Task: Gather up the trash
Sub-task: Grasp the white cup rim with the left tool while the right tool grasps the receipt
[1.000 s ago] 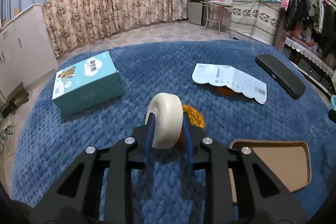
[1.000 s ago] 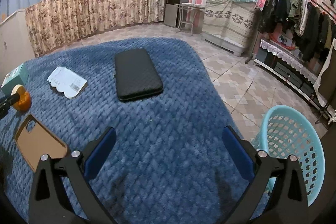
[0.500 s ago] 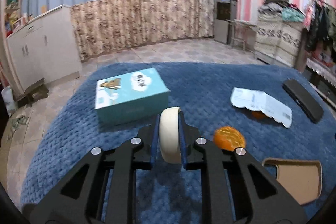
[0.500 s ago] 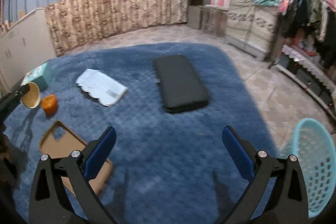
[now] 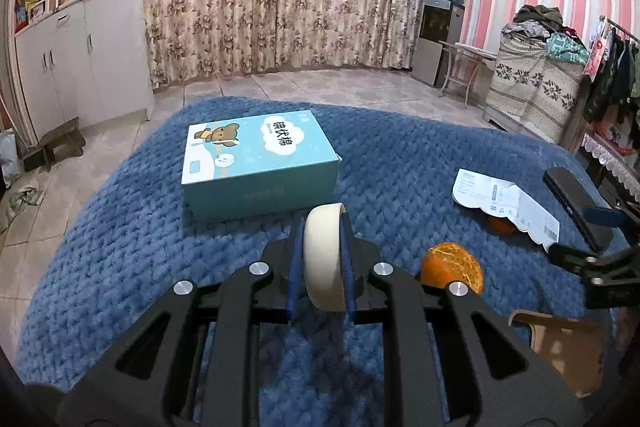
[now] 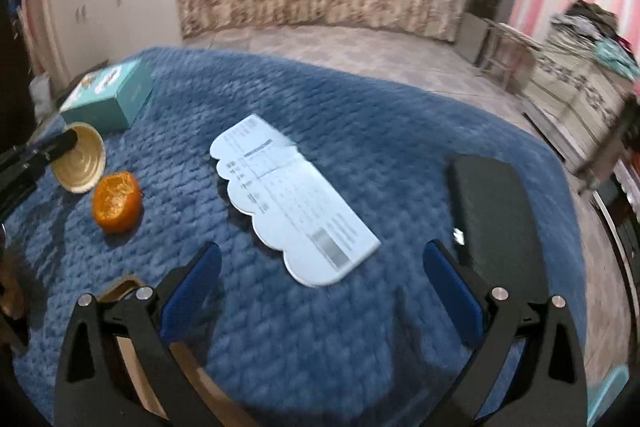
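Cream cup [image 5: 323,263] pinched in left gripper [image 5: 320,267]; right gripper [image 6: 320,291] wide open, empty, over paper [image 6: 296,203].

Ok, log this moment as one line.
left gripper: shut on cream tape roll | right gripper: open, empty, above white paper slip | orange peel: on blue blanket

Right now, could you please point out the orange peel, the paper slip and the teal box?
orange peel [image 6: 117,202], right wrist view, torn top.
paper slip [image 6: 292,203], right wrist view, middle.
teal box [image 5: 256,147], left wrist view, printed lid.
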Action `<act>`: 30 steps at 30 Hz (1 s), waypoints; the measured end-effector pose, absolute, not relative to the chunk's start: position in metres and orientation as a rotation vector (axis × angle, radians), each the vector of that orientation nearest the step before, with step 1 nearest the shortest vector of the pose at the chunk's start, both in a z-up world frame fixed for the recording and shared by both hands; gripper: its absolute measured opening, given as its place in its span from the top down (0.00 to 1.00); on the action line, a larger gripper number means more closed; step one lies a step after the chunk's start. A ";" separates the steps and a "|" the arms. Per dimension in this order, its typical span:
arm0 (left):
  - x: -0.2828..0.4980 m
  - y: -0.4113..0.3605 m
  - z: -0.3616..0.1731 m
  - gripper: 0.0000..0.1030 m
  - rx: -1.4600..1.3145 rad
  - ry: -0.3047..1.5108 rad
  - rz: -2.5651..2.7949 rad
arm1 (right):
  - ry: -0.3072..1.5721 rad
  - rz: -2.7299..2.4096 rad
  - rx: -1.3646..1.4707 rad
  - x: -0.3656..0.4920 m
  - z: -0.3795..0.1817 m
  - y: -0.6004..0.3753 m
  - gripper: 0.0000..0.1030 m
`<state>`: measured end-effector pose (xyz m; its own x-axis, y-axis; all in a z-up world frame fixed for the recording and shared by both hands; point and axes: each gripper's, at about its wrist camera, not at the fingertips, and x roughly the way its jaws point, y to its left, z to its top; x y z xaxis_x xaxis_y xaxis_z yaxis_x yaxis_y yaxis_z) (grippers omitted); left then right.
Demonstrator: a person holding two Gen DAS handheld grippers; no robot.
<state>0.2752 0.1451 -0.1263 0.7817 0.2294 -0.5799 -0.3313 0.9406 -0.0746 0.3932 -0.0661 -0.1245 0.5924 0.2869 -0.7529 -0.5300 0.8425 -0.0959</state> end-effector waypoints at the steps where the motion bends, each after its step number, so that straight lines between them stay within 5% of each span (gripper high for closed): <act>1: 0.275 0.145 -0.126 0.85 -0.173 0.601 0.302 | 0.822 0.495 -0.341 0.399 -0.128 -0.063 0.04; 8: 0.275 0.145 -0.127 0.85 -0.168 0.600 0.302 | 0.855 0.572 -0.340 0.423 -0.136 -0.060 0.07; 11: 0.276 0.145 -0.127 0.85 -0.158 0.601 0.305 | 0.875 0.610 -0.330 0.425 -0.139 -0.061 0.30; 18: 0.277 0.142 -0.126 0.85 -0.148 0.602 0.309 | 0.845 0.608 -0.265 0.407 -0.134 -0.081 0.32; 24: 0.276 0.141 -0.126 0.85 -0.147 0.601 0.310 | 0.801 0.522 -0.200 0.375 -0.108 -0.112 0.49; 30: 0.271 0.136 -0.121 0.85 -0.135 0.596 0.327 | 0.769 0.447 -0.075 0.337 -0.090 -0.162 0.50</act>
<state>0.2709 0.1356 -0.1206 0.7781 0.2628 -0.5705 -0.3399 0.9399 -0.0307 0.3365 -0.1619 -0.0898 0.6302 0.3634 -0.6862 -0.4172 0.9038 0.0955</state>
